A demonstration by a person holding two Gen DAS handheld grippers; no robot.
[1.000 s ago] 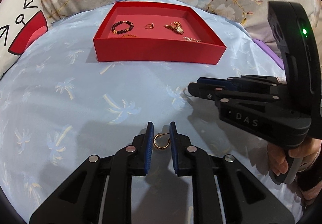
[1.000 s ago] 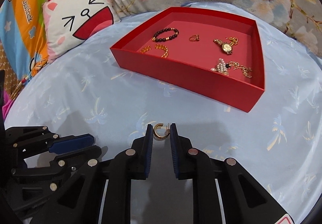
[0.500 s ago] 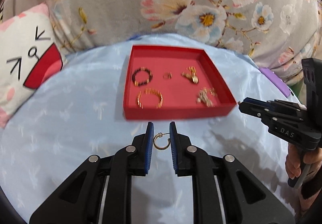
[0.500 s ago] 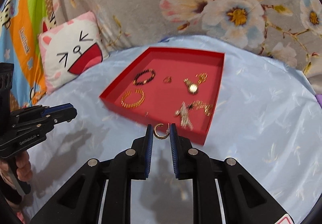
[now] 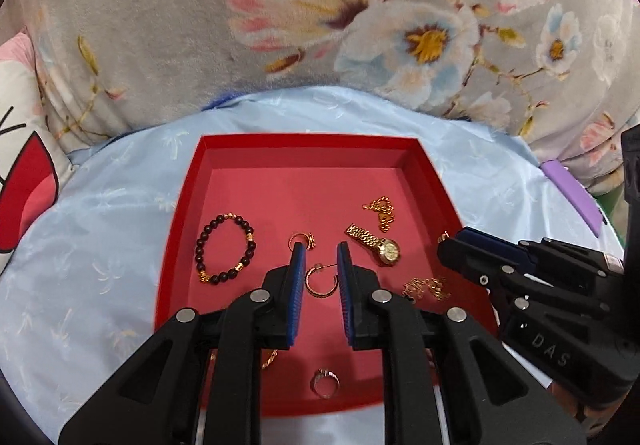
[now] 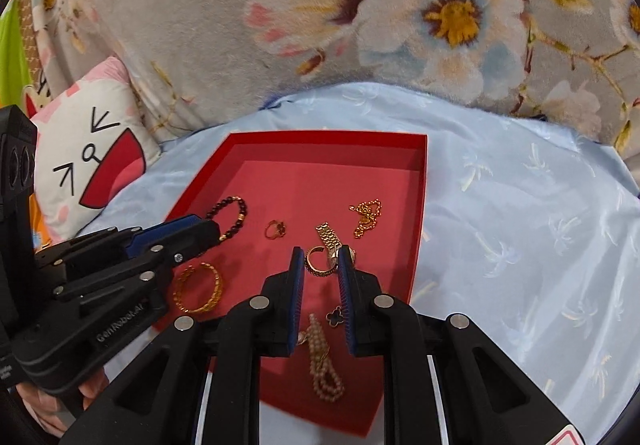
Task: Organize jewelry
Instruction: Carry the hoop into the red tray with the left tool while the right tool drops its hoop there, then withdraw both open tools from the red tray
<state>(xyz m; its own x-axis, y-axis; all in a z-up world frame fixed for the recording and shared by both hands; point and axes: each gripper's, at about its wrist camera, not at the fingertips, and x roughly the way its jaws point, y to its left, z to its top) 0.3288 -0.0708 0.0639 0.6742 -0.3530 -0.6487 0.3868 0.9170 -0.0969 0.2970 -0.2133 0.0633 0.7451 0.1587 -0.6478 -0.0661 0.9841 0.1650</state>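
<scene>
2 hoop earrings hang over the red tray, 1 pinched in the left gripper, its twin in the right gripper. Each grip is narrow (only the hoop's edges). Released from above the tray, either could bounce, or snag the gold watch.

Right gripper over the red tray, pads pinching a gold hoop, left gripper alongside above the bead bracelet, a gold bangle and pearl strand lying below.
</scene>
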